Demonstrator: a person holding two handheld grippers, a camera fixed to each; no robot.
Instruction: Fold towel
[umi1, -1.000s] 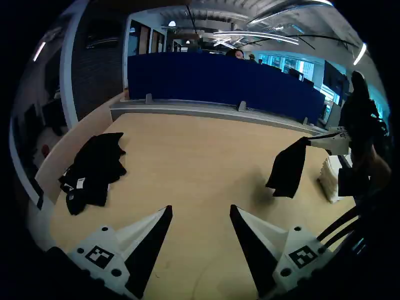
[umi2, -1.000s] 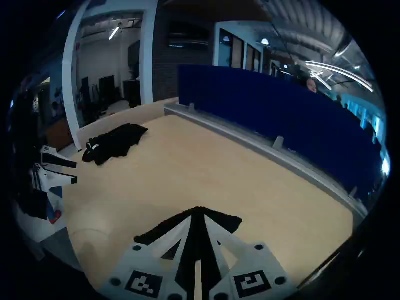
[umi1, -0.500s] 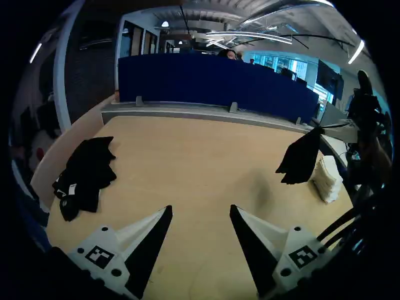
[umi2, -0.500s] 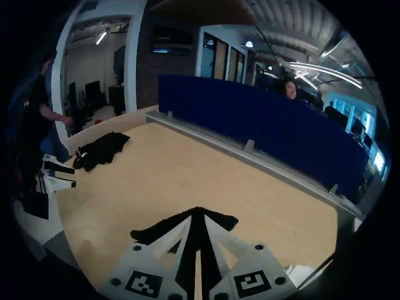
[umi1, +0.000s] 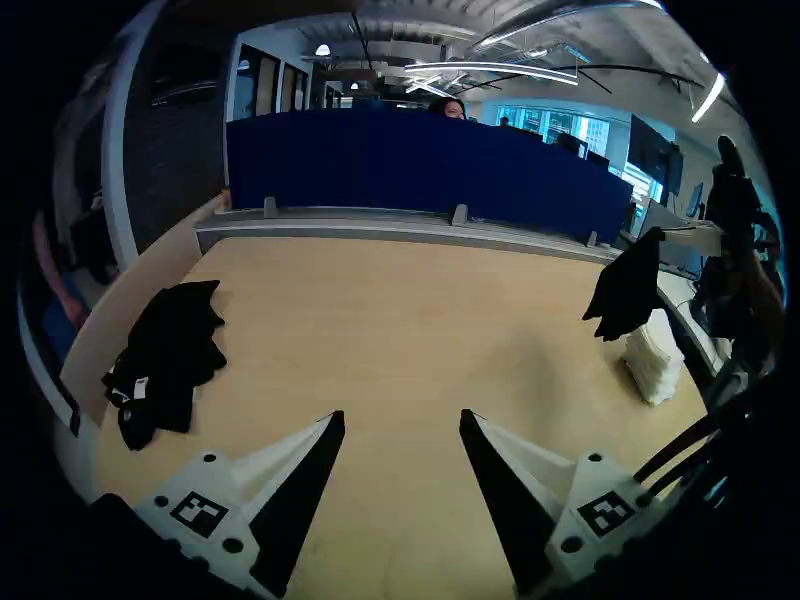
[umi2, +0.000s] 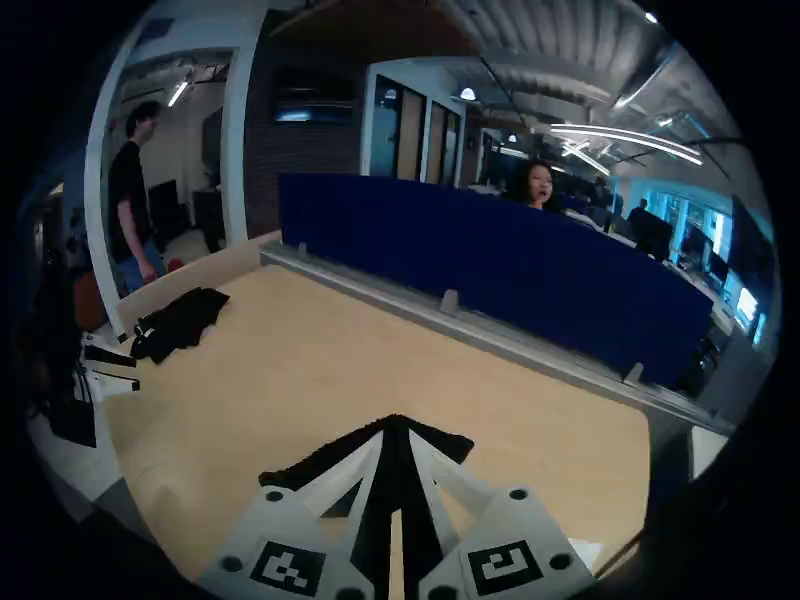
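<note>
Right gripper (umi2: 397, 425) — jaws clamped on black towel (umi2: 445, 441), hanging above wooden counter (umi2: 330, 360); left gripper (umi1: 400, 420) — jaws apart; black cloth pile (umi1: 165, 355) near counter's edge.

A heap of cloths (umi1: 165, 360) lay at the left end of the table (umi1: 400, 320), a folded stack (umi1: 655, 365) at its right edge near a towel (umi1: 625, 290) hanging from the right gripper (umi2: 397, 430), a partition (umi1: 420, 165) behind.
</note>
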